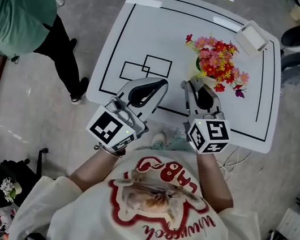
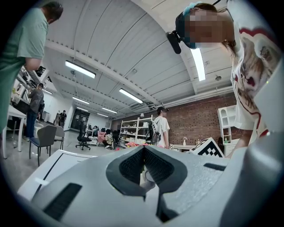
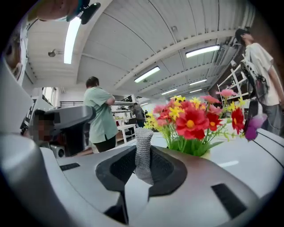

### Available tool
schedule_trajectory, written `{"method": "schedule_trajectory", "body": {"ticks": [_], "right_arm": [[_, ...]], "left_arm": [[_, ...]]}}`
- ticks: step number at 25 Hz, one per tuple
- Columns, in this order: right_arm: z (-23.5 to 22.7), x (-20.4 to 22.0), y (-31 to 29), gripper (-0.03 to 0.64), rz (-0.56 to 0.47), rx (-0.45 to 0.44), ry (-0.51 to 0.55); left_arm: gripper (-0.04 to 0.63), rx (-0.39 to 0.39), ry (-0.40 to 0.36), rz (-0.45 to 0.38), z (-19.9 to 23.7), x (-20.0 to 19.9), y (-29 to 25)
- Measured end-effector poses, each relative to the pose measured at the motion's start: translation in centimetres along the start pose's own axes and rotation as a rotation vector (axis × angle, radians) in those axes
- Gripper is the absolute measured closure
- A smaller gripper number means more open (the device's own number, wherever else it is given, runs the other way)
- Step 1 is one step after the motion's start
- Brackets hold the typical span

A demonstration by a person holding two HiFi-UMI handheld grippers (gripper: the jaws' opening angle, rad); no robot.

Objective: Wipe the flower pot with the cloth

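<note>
The left gripper is hovering over the near edge of the table, its jaws pressed together on nothing. Beside it, the right gripper is pinching a grey cloth upright between its pads, close to the flower pot standing just to its right. The wiping is apparently not yet beginning, so all of it is remaining.

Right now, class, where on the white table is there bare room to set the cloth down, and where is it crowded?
Free: the table's left half around the drawn rectangles, and the far edge left of the white box. Crowded: the right side, where the flower pot stands beyond the right claw holding the cloth.
</note>
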State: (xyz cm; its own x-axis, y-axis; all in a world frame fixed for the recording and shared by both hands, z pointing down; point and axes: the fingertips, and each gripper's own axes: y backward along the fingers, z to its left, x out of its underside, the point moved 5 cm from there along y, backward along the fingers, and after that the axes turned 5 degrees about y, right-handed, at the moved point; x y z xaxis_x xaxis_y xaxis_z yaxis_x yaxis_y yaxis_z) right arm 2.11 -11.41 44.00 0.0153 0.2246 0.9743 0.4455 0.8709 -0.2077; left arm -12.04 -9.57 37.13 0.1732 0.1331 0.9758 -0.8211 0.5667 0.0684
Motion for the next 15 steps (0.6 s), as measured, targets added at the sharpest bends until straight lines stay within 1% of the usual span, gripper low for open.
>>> {"method": "schedule_trajectory", "body": {"ticks": [6,9,11,15], "right_arm": [[1.6,-4.0,2.6,0.549,-0.098,-0.046,0.066],[2.0,-5.9,3.7,0.548,-0.149,-0.065,0.082],[2.1,-6.9,4.5,0.548,-0.179,-0.061,0.091],[1.9,-7.6,5.8,0.548,-0.198,-0.039,0.093]], "left_arm": [[0.591,0.031,-0.017,-0.01,-0.7,-0.3,-1.4],[0.591,0.054,-0.029,-0.016,-1.2,-0.7,-2.1],[0.591,0.069,-0.035,-0.018,-1.5,-0.9,-2.4],[0.591,0.099,-0.04,-0.012,-2.4,-1.0,-3.0]]}}
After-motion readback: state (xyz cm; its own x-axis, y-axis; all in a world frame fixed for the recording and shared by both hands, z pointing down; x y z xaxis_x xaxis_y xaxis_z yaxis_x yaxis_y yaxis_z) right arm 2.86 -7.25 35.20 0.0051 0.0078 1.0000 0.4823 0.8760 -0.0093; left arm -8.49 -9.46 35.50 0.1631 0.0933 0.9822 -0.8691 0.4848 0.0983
